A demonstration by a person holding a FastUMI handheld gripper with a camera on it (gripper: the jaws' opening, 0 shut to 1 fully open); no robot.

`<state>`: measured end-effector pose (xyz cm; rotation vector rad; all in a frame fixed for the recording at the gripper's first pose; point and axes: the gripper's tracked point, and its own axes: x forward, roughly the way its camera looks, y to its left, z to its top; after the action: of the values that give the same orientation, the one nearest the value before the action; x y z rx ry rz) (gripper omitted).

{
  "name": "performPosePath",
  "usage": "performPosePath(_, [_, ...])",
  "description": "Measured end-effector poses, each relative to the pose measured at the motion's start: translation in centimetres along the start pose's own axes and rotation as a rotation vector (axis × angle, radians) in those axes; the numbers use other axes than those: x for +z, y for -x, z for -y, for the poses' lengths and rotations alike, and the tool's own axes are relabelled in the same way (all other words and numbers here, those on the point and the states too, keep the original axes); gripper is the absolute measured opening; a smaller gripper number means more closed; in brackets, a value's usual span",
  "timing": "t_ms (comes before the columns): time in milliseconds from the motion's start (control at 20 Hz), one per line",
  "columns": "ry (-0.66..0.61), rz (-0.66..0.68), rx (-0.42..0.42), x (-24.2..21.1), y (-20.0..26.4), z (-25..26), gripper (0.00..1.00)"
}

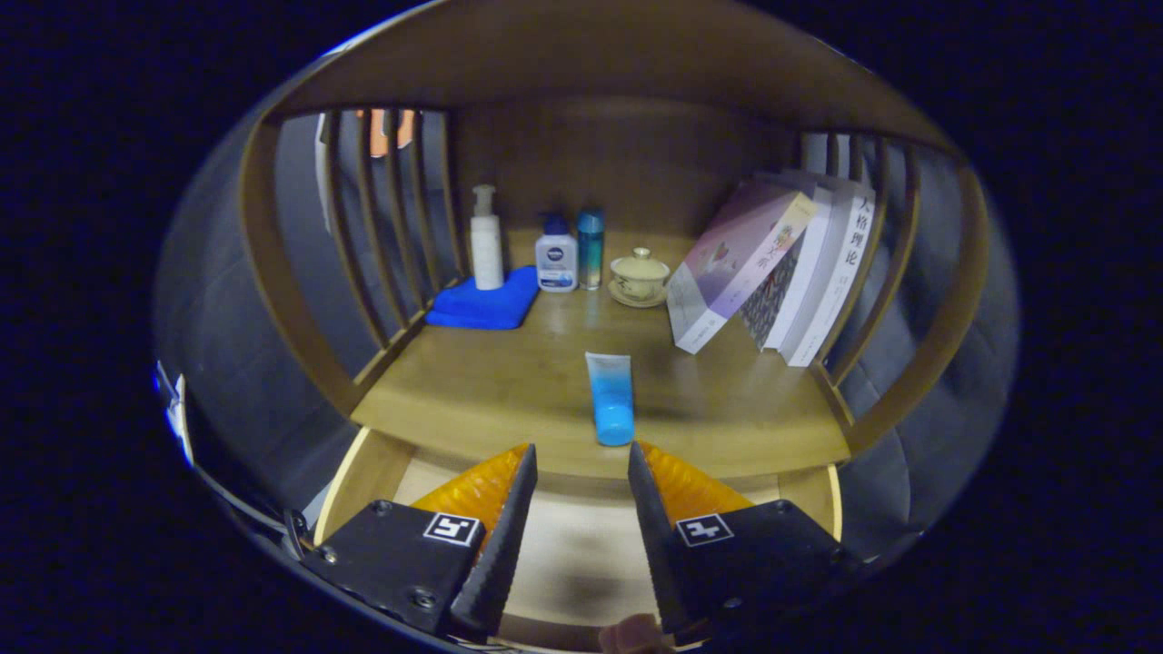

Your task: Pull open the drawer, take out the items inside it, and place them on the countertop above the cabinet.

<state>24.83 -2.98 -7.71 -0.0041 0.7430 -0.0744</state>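
Blue tube (611,398): lies flat on the countertop (472,391), just ahead of the claw's fingertips and roughly on the line between them, cap end toward the claw.
Drawer (363,481): pulled open below the countertop's front edge, directly under the fingers; the pale floor seen between the fingers looks bare, though the fingers hide part of it.
Claw (581,459): fingers spread apart, nothing between them, hovering over the open drawer short of the tube.
Task stage: judged near its end, since one item sits on top and no other shows in the drawer.
Risk, tube: it rests close to the front edge; a forward nudge from a fingertip could roll it sideways or tip it back into the drawer.
Risk, hidden corners: an item under the fingers could be missed if the drawer is not checked.
Risk, far items: a long reach could knock the leaning books (781,263) beyond and right of the claw.
Surface: smooth wooden shelf, dimly lit.
Room: well beyond the claw, a folded blue cloth (486,304), a white pump bottle (486,241), two smaller bottles (572,254) and a lidded cup (640,275); slatted wooden sides left and right.
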Motion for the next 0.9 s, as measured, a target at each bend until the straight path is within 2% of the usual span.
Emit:
performPosePath(250, [0.04, 0.133, 0.036, -1.2, 7.3, -1.8, 0.82])
performPosePath(400, [0.039, 0.217, 0.06, -2.3, 11.5, -2.7, 0.83])
performPosePath(600, [0.038, 0.329, 0.054, -4.5, 15.4, -3.1, 1.0])
performPosePath(900, [-0.023, 0.46, 0.051, -9.0, 18.1, -3.2, 1.0])
